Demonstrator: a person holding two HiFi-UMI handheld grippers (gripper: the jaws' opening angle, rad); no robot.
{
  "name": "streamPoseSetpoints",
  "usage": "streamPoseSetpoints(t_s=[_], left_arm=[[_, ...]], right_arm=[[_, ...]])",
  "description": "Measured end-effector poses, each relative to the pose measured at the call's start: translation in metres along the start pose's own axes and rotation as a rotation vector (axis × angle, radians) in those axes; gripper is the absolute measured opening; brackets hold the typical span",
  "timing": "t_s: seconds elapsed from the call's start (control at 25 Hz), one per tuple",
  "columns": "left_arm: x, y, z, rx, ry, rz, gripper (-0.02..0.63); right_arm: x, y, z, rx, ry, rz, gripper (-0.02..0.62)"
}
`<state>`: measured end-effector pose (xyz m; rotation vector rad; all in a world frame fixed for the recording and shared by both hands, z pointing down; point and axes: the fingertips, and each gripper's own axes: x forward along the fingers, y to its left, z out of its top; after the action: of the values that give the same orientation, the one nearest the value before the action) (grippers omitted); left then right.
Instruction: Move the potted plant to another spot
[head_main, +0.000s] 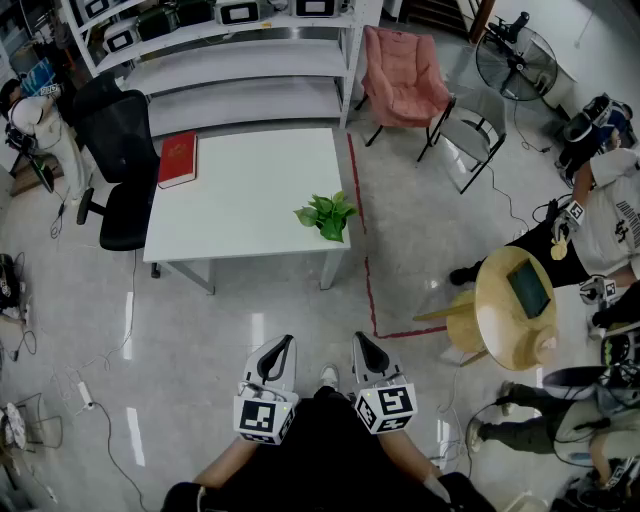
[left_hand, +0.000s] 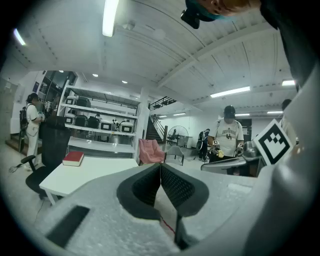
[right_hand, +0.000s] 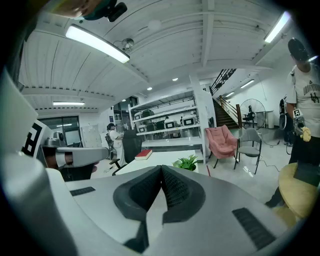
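Observation:
A small green potted plant (head_main: 327, 215) stands near the front right corner of the white table (head_main: 240, 200); the right gripper view shows the plant (right_hand: 188, 162) just past the jaw tips. Both grippers hang close to the person's body, well short of the table. My left gripper (head_main: 285, 345) has its jaws pressed together with nothing between them. My right gripper (head_main: 361, 341) is likewise shut and empty. In the left gripper view the table (left_hand: 95, 170) shows, but the plant is hidden behind the gripper (left_hand: 160, 165).
A red book (head_main: 178, 160) lies at the table's far left corner. A black office chair (head_main: 115, 160) stands left of the table, and grey shelving (head_main: 235, 60) behind it. A pink chair (head_main: 402, 75), a grey chair (head_main: 470, 125), a round wooden table (head_main: 515, 305) and people are on the right.

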<state>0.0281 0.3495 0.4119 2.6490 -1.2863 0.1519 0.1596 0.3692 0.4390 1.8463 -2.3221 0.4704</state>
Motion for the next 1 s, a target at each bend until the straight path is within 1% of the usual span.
streamPoseSetpoints(t_s=[0.4,0.64,1.0], left_arm=[[-0.001,0.004,-0.002,-0.010,0.005,-0.008,0.017],[-0.003,0.009,-0.003,-0.008,0.006,-0.025,0.017],[-0.023,0.037,-0.003,-0.036,0.003,-0.025,0.017]], right_arm=[[0.002,0.005,0.000,-0.006,0.005,0.003,0.011],[0.003,0.012,0.004,0.050,-0.027,0.014,0.012],[0.014,0.045,0.001,0.025,-0.010,0.003,0.012]])
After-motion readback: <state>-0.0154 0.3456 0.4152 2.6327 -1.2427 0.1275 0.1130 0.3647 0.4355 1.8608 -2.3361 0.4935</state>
